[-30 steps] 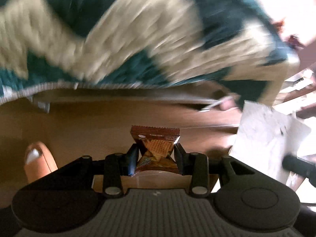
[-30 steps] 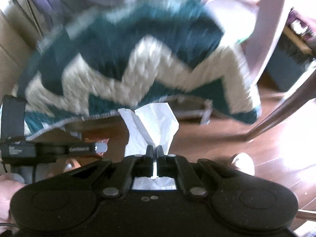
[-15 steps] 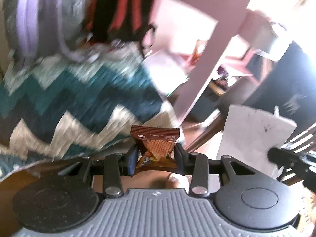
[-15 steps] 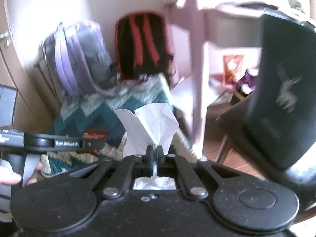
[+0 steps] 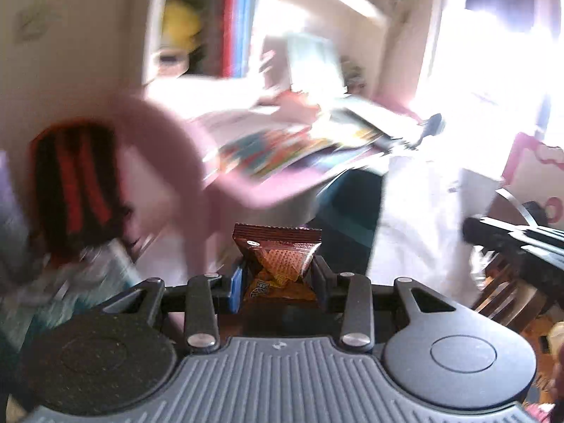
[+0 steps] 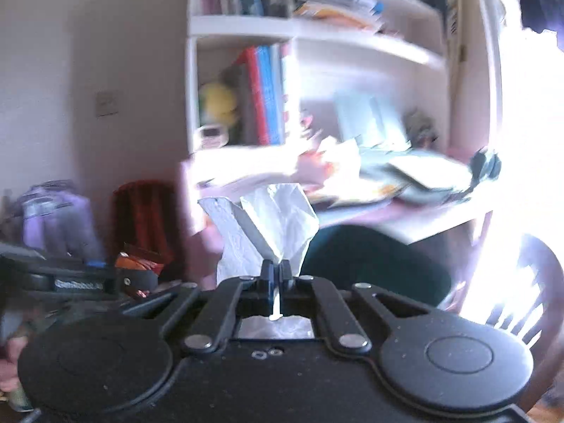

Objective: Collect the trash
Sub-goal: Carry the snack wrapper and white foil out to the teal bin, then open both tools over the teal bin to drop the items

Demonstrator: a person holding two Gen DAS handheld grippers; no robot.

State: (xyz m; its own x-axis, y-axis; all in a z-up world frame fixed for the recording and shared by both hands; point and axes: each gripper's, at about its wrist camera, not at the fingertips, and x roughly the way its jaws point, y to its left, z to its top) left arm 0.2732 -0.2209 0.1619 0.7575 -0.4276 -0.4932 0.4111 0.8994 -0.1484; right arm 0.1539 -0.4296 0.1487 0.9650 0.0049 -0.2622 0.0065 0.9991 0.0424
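Note:
My left gripper [image 5: 278, 276] is shut on a small brown snack wrapper [image 5: 278, 257] that stands upright between its pads. In the right wrist view my right gripper [image 6: 276, 273] is shut on a crumpled white tissue [image 6: 268, 225], which fans out above the fingertips. That view also shows the left gripper [image 6: 134, 278] at the lower left, side on, with the wrapper [image 6: 135, 262] in it. The right gripper's arm [image 5: 511, 243] and the white tissue [image 5: 423, 218] appear at the right of the left wrist view. Both views are blurred by motion.
A pink desk [image 6: 416, 218] piled with books and papers stands ahead under white shelves [image 6: 317, 31]. A black and red backpack [image 5: 70, 183] and a purple one [image 6: 53, 218] lean by the wall. A dark chair [image 6: 543, 296] is at the right.
Both grippers have risen from floor level, away from the teal zigzag blanket, up to desk height. Each has kept its hold, the left on the wrapper, the right on the tissue.

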